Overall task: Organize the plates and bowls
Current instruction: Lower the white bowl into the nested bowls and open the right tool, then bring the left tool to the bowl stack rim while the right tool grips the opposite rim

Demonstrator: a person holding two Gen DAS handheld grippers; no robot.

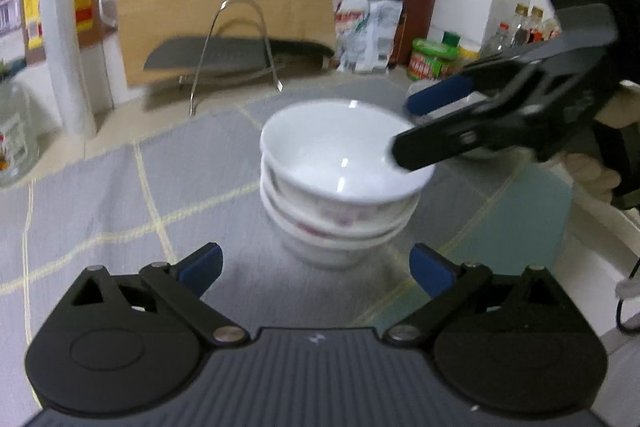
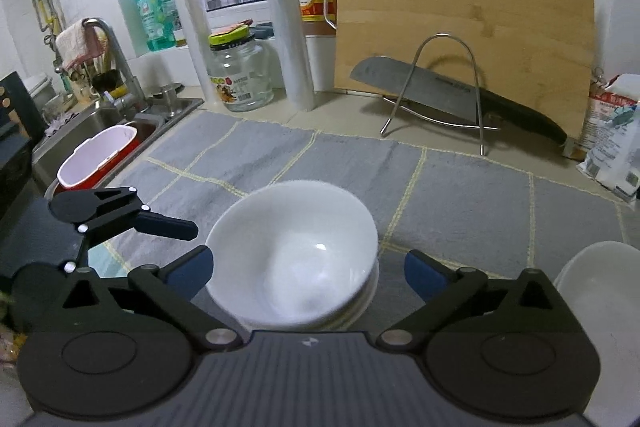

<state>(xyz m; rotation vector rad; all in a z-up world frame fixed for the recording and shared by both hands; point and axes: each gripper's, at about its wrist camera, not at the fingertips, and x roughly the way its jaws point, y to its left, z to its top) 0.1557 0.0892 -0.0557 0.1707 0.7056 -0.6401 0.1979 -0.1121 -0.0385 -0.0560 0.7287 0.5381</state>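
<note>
Standing in the middle of the grey checked cloth (image 2: 460, 195) on the desk (image 2: 344, 113) was a stack of white bowls (image 1: 340, 183), nested one in another, the lower ones with a reddish pattern on the side. The left gripper (image 1: 316, 267) was wide open and held nothing; its blue pads were apart on each side of the foot of the stack and did not touch it. The right gripper (image 2: 308, 267) was also wide open and empty, with the top bowl (image 2: 292, 251) between its pads but free of them. In the left wrist view one black finger of the right gripper reached over the rim of the top bowl. Another white dish (image 2: 600, 287) lay at the right, only partly seen. Behind the cloth a wooden cutting board (image 2: 464, 11) leaned on the wall, with a cleaver (image 2: 440, 87) on a wire rack (image 2: 444, 83) before it.
</note>
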